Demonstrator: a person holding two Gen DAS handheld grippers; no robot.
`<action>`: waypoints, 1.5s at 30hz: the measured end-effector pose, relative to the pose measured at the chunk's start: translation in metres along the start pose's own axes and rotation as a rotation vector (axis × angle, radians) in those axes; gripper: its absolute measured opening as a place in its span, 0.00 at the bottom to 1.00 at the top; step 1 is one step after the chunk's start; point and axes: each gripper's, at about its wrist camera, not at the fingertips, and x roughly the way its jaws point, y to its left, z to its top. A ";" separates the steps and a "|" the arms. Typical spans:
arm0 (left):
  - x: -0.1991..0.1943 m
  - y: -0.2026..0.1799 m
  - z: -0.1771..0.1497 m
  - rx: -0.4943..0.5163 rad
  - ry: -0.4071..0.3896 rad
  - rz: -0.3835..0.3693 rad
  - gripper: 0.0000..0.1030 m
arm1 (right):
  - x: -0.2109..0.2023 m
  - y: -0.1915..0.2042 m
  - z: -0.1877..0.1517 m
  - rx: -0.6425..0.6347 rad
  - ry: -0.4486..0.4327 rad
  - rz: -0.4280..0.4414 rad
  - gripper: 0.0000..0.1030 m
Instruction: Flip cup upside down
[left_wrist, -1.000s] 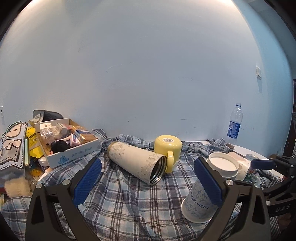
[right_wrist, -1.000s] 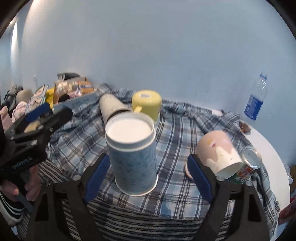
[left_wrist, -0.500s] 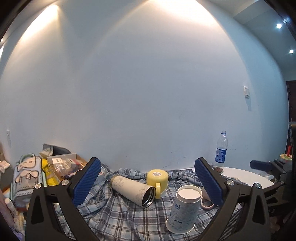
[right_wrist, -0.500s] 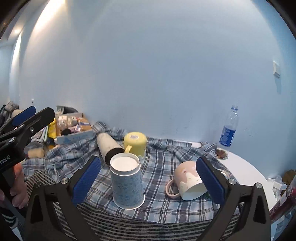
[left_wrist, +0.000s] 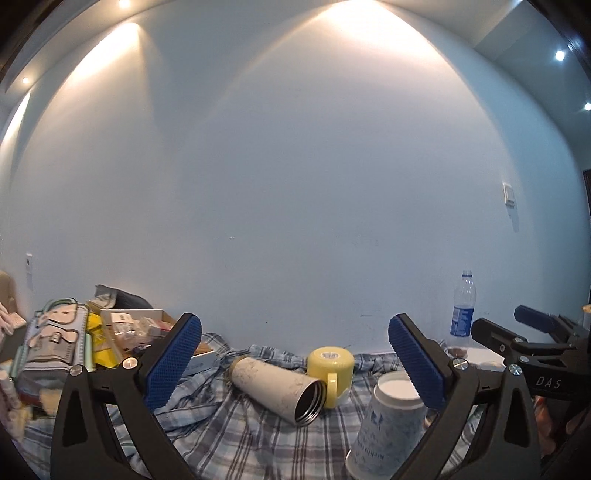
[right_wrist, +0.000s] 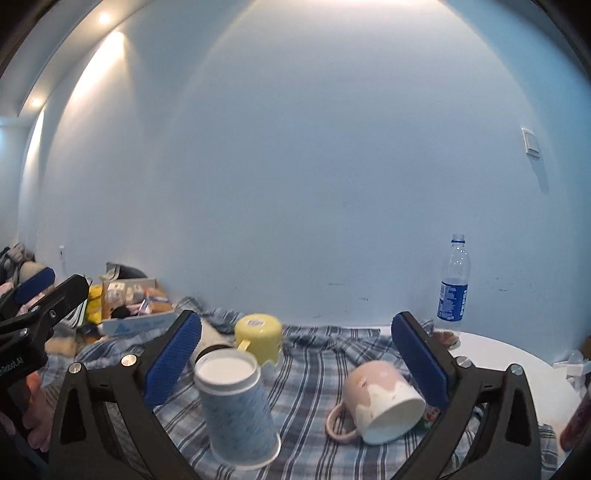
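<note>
A blue-patterned paper cup (right_wrist: 236, 406) stands upside down on the plaid cloth (right_wrist: 310, 373); it also shows in the left wrist view (left_wrist: 388, 424) at lower right. A pink and white mug (right_wrist: 380, 402) lies on its side, mouth toward me. A yellow mug (right_wrist: 260, 338) stands upside down behind; it shows in the left wrist view (left_wrist: 330, 365). A cream steel tumbler (left_wrist: 277, 387) lies on its side. My right gripper (right_wrist: 295, 369) is open and empty, back from the cups. My left gripper (left_wrist: 295, 369) is open and empty too.
A water bottle (right_wrist: 453, 284) stands on the white table (right_wrist: 517, 362) at right near the wall. A cardboard box of small items (left_wrist: 140, 328) and a patterned bag (left_wrist: 51, 347) sit at left. A can is wedged behind the pink mug.
Both grippers have pulled back and up from the cups, so the objects look smaller and lower. The paper cup stands upside down throughout, free of either gripper.
</note>
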 end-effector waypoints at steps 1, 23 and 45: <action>0.009 0.000 -0.002 -0.010 0.008 -0.006 1.00 | 0.007 -0.004 -0.002 0.004 -0.012 -0.006 1.00; 0.017 -0.008 -0.028 0.046 -0.012 0.032 1.00 | 0.022 -0.012 -0.029 0.045 0.004 -0.058 1.00; 0.024 -0.007 -0.031 0.041 0.029 0.036 1.00 | 0.027 -0.021 -0.031 0.084 0.037 -0.077 1.00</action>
